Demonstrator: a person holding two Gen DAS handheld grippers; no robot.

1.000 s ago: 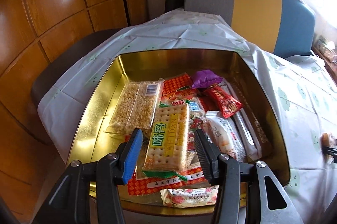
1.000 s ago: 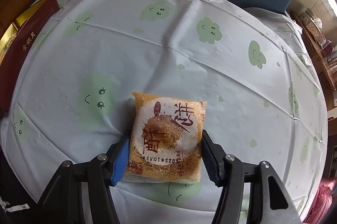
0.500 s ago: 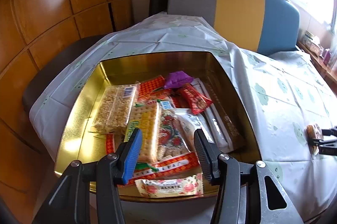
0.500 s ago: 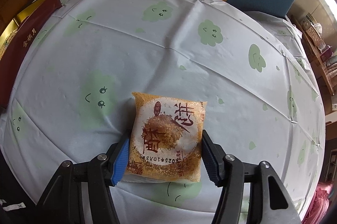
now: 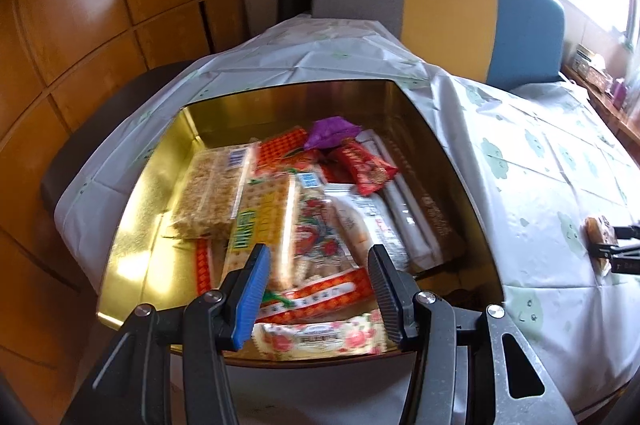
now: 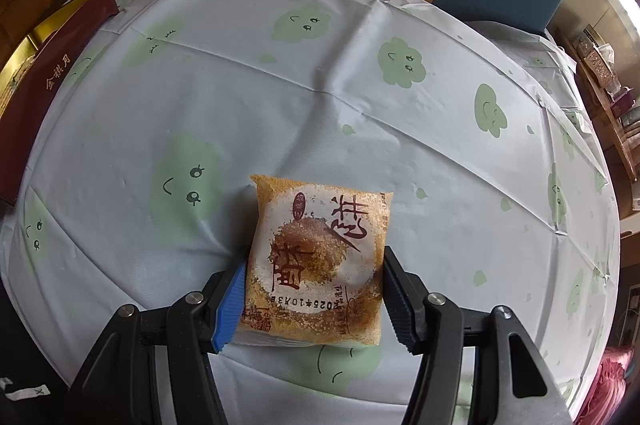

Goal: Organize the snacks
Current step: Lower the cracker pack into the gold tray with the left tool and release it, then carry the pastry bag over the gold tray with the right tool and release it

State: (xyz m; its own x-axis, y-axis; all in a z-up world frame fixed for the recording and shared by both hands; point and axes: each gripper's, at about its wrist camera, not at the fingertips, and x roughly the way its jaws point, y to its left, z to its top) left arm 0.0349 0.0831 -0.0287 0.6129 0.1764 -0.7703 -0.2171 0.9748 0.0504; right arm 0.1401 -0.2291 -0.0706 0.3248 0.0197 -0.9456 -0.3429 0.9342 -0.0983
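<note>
On my right wrist view, the right gripper (image 6: 314, 291) is closed on a square pastry packet (image 6: 318, 261), orange-crumbed with red characters, sitting low in the centre of the frame; both pads press its side edges. Below it is the white tablecloth (image 6: 360, 73) printed with green cloud faces. A dark red box lid (image 6: 52, 77) lies at the left edge.

My left wrist view shows the left gripper (image 5: 318, 283) with its jaws apart and nothing between them, hovering over the near edge of the gold tin (image 5: 136, 249). The tin fills the middle of the frame and holds a heap of snacks: a rice-crisp bar (image 5: 212, 189), a yellow cracker pack (image 5: 264, 221), a purple wrapper (image 5: 330, 131) and a red candy packet (image 5: 366, 167). At the far right edge I can just see the pastry packet in the other gripper's fingers.
</note>
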